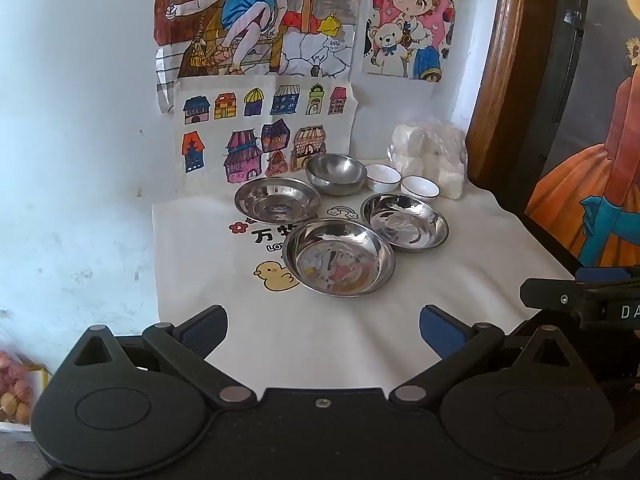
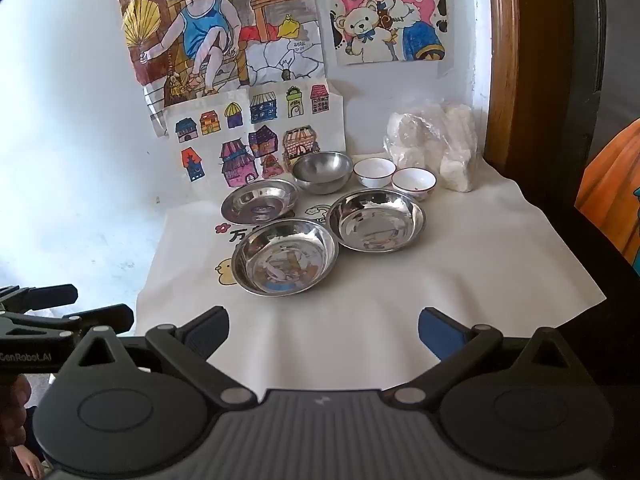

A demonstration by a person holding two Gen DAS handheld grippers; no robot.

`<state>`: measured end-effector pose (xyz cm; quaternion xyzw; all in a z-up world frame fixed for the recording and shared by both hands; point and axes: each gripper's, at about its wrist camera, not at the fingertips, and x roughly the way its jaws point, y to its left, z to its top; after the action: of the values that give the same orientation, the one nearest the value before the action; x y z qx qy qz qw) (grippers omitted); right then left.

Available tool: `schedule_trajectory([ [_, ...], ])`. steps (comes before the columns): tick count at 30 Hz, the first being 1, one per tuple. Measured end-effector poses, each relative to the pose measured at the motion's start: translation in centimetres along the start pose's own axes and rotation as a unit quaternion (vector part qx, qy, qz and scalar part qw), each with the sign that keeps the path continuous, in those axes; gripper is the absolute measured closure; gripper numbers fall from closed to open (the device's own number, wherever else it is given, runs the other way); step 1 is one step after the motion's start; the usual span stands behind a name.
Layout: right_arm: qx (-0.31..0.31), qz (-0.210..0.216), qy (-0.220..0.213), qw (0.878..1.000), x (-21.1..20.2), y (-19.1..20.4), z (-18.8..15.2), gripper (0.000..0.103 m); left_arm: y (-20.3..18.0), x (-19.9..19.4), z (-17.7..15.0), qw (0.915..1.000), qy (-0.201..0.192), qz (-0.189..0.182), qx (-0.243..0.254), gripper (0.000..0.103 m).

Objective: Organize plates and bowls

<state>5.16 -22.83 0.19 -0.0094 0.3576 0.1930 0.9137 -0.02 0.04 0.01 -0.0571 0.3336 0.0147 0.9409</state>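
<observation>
Three steel plates (image 1: pixel 338 257), one steel bowl (image 1: pixel 336 173), two white bowls (image 1: pixel 383 177).

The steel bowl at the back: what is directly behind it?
Behind the steel bowl hangs a paper drawing of coloured houses on the wall. The bowl covers the paper's lower edge, so that part cannot be seen.

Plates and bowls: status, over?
Left tongs and right tongs open, empty. Three steel plates, steel bowl, two white bowls unstacked on cloth. Nothing in the way.
</observation>
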Motion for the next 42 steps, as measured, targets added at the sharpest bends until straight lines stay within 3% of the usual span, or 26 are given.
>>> schedule_trajectory([
  [42,0.004,-0.001,0.009,1.000,0.4,0.2,0.6,0.000,0.2,1.0,0.0,0.9999,0.014,-0.006,0.002,0.001],
])
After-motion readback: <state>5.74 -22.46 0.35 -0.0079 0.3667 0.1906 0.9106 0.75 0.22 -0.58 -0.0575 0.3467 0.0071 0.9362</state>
